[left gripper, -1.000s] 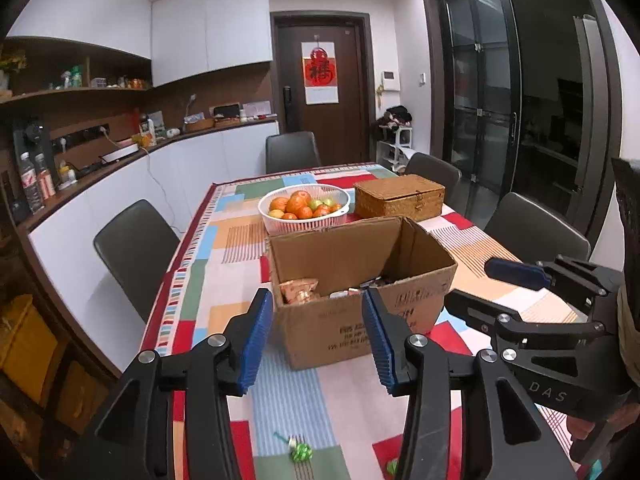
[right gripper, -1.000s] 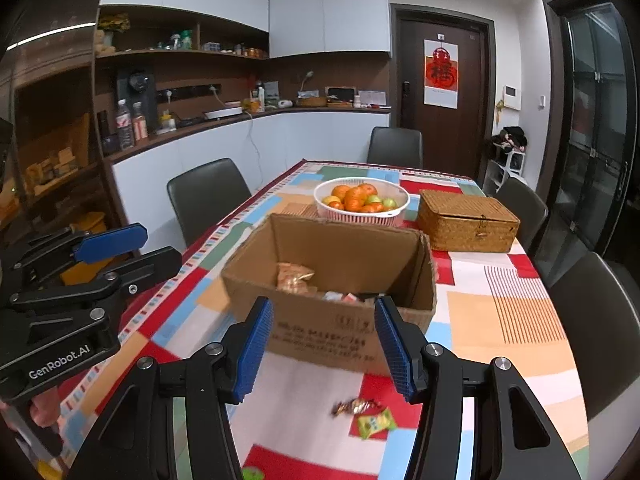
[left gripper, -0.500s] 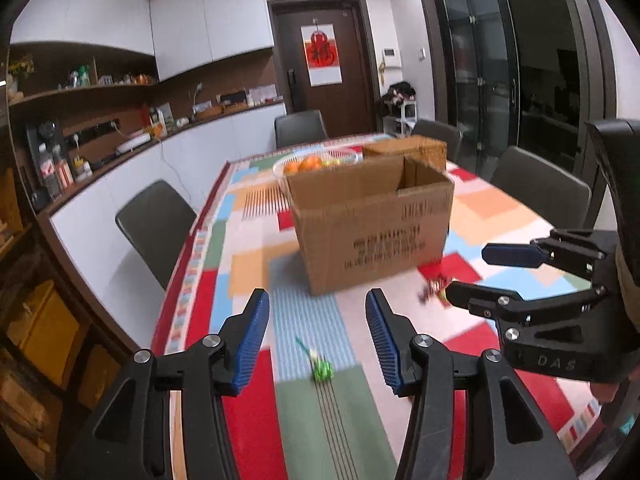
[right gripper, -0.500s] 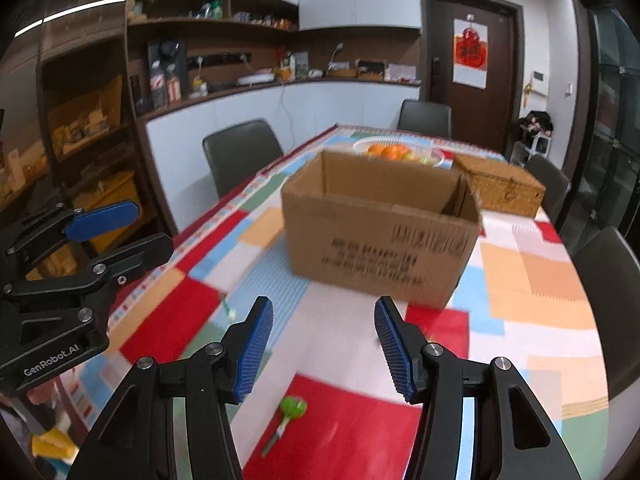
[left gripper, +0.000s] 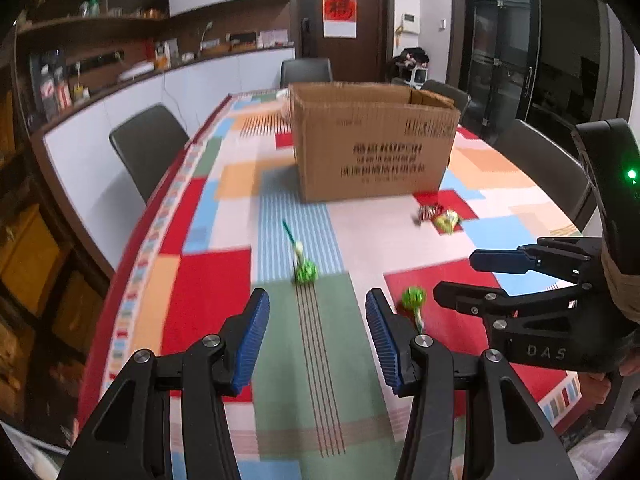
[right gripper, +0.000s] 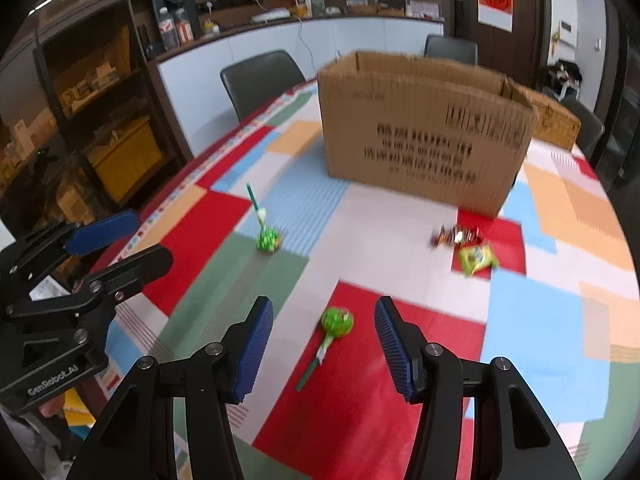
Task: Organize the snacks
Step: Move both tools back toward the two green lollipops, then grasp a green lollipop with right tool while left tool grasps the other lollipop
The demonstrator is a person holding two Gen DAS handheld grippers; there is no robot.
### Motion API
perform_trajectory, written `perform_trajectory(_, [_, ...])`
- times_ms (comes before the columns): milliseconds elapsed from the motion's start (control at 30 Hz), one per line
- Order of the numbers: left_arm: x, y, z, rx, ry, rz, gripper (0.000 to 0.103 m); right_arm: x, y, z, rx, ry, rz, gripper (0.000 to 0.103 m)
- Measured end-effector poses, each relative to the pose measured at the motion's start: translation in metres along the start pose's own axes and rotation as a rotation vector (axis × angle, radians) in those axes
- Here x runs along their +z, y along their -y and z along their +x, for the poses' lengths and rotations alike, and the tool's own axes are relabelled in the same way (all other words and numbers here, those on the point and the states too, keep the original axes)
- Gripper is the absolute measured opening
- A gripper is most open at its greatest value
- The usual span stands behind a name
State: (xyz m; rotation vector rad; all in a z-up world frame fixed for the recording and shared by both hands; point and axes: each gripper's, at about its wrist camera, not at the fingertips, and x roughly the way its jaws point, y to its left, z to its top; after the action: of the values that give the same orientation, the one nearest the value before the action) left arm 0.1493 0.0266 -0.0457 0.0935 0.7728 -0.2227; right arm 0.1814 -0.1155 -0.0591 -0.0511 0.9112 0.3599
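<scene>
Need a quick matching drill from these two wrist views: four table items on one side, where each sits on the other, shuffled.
Items:
1. brown cardboard box
2. green lollipop with the stick toward the camera
3. green lollipop with the stick pointing away
4. yellow-green snack packet

Places:
A. between the right hand-held gripper blue pads in its view, not gripped
B. on a red patch by the box's near right corner
C. at the striped blue patch's edge
D. farthest back of the four

Pairs: 1-D, 2-A, 3-C, 4-B

Home dining room, patchwork-clothed table (left gripper: 208, 280), chairs (left gripper: 148, 148), sideboard counter (left gripper: 224, 60), shelves (right gripper: 100, 80)
</scene>
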Motion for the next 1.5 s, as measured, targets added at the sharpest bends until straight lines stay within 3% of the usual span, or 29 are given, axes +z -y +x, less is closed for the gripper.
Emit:
perform_trajectory(200, [-0.020, -0.003, 0.008, -0.012, -0.039, -0.025, 0.050, -0.015, 0.000, 0.015, -0.015, -0.057, 0.004, 0.054])
perform_trajectory(467, [-0.025, -0.008, 0.024, -0.010, 0.005, -0.006, 0.050, -0.019, -0.002, 0.027, -0.021, -0.050, -0.010, 0.054])
perform_trajectory(1167, [0.000, -0.020, 0.103, -0.068, -0.069, 0.021, 0.049, -0.013, 0.007, 0.072, -0.021, -0.128, 0.045, 0.028])
perform_trajectory(1500, [0.014, -0.018, 0.133, -0.091, -0.105, -0.002, 0.048, -0.004, 0.012, 0.086, -0.023, -0.127, 0.060, 0.027])
